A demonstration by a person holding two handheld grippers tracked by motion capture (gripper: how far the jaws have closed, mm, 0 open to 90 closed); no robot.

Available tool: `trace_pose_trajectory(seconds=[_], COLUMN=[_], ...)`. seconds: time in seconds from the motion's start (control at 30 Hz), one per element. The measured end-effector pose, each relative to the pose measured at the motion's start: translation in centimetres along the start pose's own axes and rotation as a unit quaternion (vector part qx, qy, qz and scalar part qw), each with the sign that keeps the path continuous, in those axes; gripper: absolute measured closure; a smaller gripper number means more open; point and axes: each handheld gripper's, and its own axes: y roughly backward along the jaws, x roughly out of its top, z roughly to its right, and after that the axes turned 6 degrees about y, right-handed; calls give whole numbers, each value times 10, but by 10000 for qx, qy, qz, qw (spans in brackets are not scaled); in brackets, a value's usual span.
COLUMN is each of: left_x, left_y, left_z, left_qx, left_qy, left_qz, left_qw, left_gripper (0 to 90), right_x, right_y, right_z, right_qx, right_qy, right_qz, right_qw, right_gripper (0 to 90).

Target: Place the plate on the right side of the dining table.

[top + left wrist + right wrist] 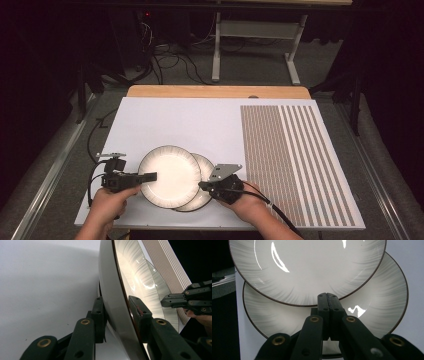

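Two white plates with dark rims lie overlapped on the white mat (175, 120). The upper plate (169, 176) (112, 290) (312, 265) covers the left part of the lower plate (205, 167) (157, 282) (374, 305). My left gripper (150, 176) (117, 307) grips the upper plate's left rim, one jaw under it and one on its top face. In the left gripper view that rim looks tilted off the mat. My right gripper (202, 185) (167, 301) (328, 296) is shut with nothing between its jaws, its tip over the lower plate beside the upper plate's rim.
A panel of fine brown and white stripes (290, 160) covers the mat's right part. A wooden table edge (215, 91) shows behind the mat. Beyond it are a metal frame (216, 50) and cables (170, 62) on the floor.
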Motion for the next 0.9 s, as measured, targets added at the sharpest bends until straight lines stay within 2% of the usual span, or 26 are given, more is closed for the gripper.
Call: trace_pose_trajectory(seconds=[0.33,0.5,0.63,0.9], left_x=[0,0,-2,-2], left_y=[3,4,8,11], left_z=[0,1,1,2], left_qx=[-51,-78,-360,-337], left_qy=[-31,-67,-77,-225], left_qz=[134,183,378,556], left_qw=[9999,9998,9986,9976], left_gripper=[711,721,747,766], right_x=[-2,-4,-7,-13], right_y=[11,19,27,46], right_z=[6,9,13,18], right_qx=[-130,-218,-313,-482], right_qy=[-147,-212,-260,-458], right_qz=[213,283,358,545], right_qw=[9996,9991,9985,9963], right_gripper=[894,862,817,741])
